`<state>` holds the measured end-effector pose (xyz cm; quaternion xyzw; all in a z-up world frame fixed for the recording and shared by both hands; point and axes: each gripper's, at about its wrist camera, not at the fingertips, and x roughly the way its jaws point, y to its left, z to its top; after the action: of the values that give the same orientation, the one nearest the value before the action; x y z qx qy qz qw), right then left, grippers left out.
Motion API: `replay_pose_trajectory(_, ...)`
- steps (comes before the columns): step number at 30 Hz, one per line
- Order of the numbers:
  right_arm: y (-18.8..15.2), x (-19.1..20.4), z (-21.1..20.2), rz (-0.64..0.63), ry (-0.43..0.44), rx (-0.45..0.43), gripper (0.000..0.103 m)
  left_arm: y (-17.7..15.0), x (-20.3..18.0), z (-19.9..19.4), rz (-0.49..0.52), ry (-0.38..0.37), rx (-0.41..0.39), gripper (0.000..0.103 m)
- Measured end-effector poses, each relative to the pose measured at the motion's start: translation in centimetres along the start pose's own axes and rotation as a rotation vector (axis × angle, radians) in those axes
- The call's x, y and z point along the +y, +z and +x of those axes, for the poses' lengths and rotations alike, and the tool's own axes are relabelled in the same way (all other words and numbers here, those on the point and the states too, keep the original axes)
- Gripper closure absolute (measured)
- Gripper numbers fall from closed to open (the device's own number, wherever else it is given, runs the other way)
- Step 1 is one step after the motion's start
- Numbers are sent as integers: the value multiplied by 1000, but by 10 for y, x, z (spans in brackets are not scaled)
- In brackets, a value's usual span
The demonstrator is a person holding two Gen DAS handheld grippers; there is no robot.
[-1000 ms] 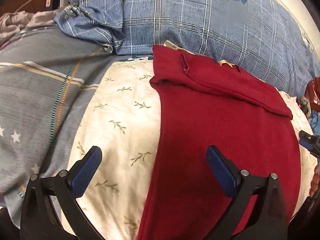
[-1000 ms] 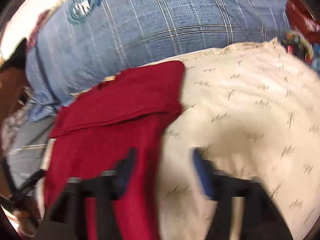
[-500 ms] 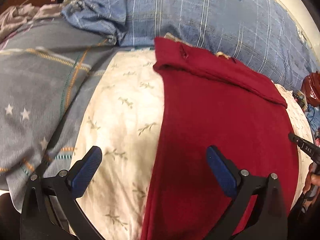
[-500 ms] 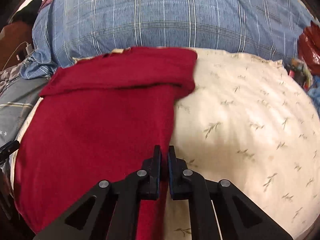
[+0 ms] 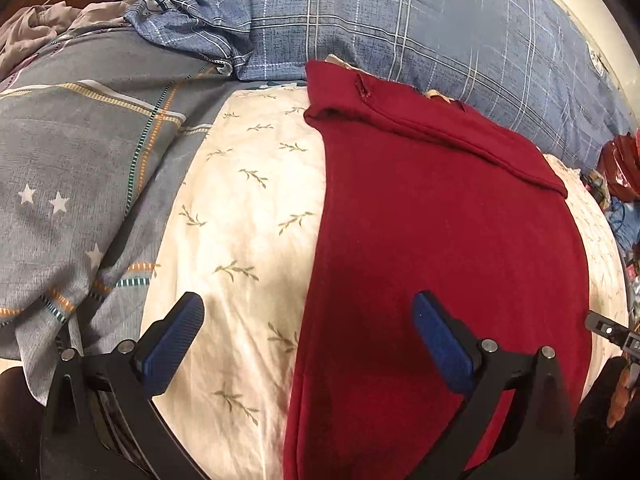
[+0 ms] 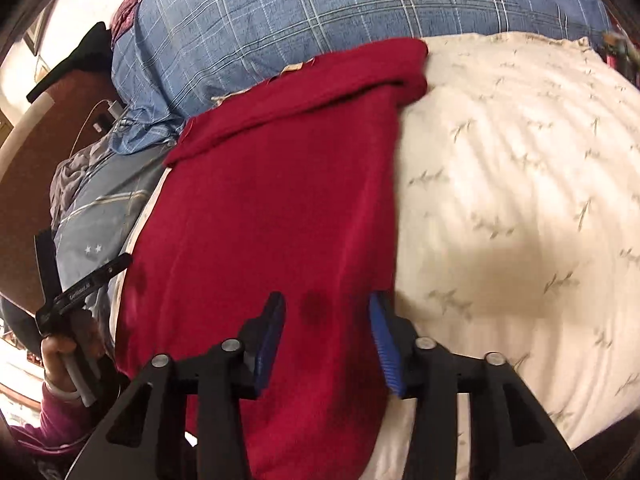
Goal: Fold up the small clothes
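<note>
Cream bedding printed with small leaf sprigs [image 5: 244, 240] covers the bed, with a blue plaid pillow [image 5: 400, 32] along its far side and a grey quilt with stars and stripes [image 5: 80, 152] bunched at the left of the left wrist view. On the cream fabric lies a dark red garment [image 5: 440, 240], spread flat in a long strip, its far end folded back over itself just below the pillow. The left gripper [image 5: 308, 344] hangs over the garment's left edge with its jaws spread wide, one blue pad above the cream cloth, the other above the red, gripping nothing. The right gripper [image 6: 328, 340] sits over the garment's right edge; its jaws have just been opening and stand a little apart, red cloth showing between the pads without being pinched.
</note>
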<state>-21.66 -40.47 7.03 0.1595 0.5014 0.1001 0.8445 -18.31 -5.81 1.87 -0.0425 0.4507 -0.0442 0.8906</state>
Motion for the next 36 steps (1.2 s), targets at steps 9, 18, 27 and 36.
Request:
replay_pose_trajectory(9,-5,-3,-16,-77,-138,-43,100,-17,7,-14,18,-1,29,0)
replay_pose_trajectory(18,-24,-15,-20,30,81,22,57,-43,24,-25,-37,-95,138,0)
replay_pose_trajectory(27,-45,2,-5,-40,166,159,57,-57,5,-20,70,-72,166,0)
replay_pose_trajectory(36,-47,-19,-21,0,134,200,59,-56,6,-17,91,-69,170,0)
